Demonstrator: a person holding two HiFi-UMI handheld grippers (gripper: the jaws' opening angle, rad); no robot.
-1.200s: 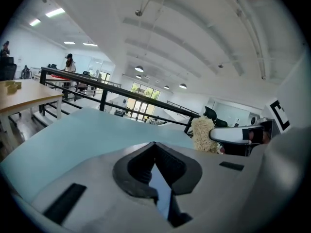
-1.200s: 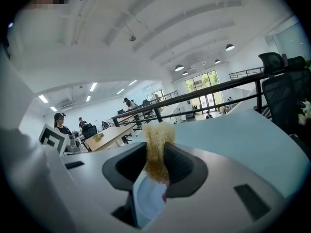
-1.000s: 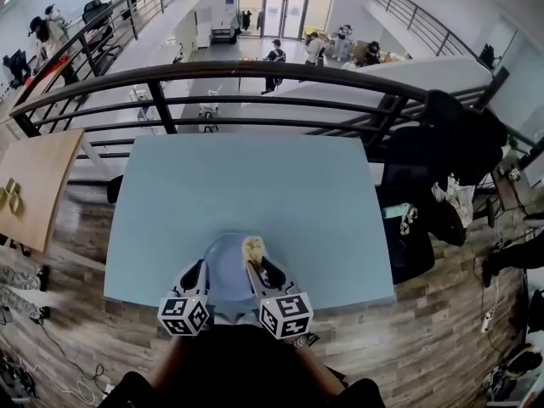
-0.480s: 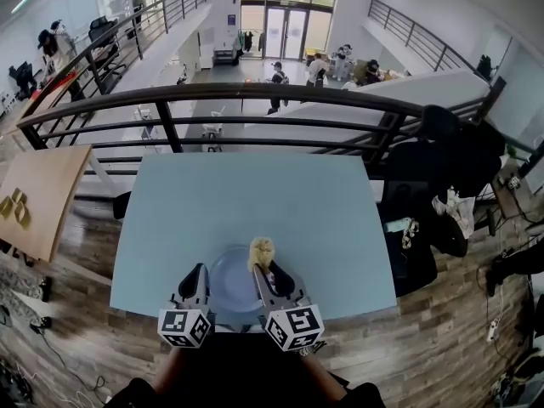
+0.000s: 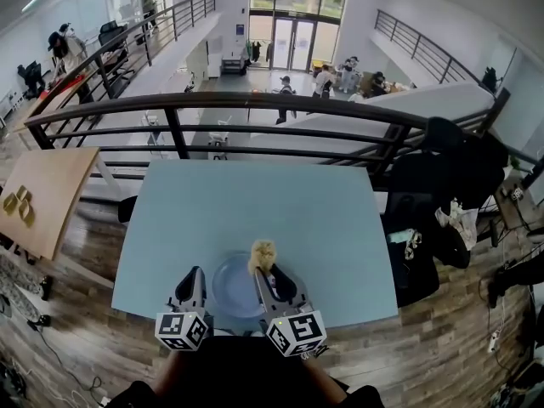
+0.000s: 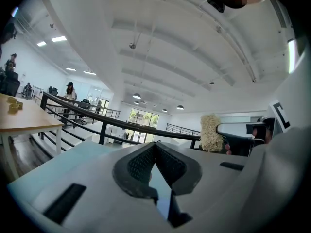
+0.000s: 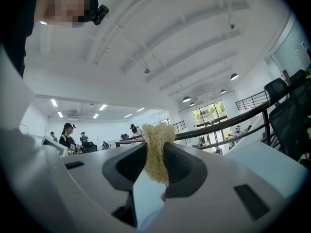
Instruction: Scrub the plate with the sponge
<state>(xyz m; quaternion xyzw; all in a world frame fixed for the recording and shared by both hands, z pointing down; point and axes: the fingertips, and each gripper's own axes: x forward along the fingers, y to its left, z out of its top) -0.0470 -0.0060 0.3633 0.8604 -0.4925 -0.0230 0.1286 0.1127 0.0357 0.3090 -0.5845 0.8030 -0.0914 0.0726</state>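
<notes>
The sponge (image 5: 262, 252) was squeezed between the fingers of the right gripper (image 7: 154, 150) over the plate (image 5: 229, 294), and the fingers of the left gripper (image 6: 154, 148) were pressed together beside it.

You're at a pale blue table (image 5: 255, 202) beside a black railing (image 5: 255, 98), wood floor (image 5: 442, 347) underfoot, glass doors (image 5: 293, 34) bright ahead, ceiling lights (image 6: 58, 39) on.
</notes>
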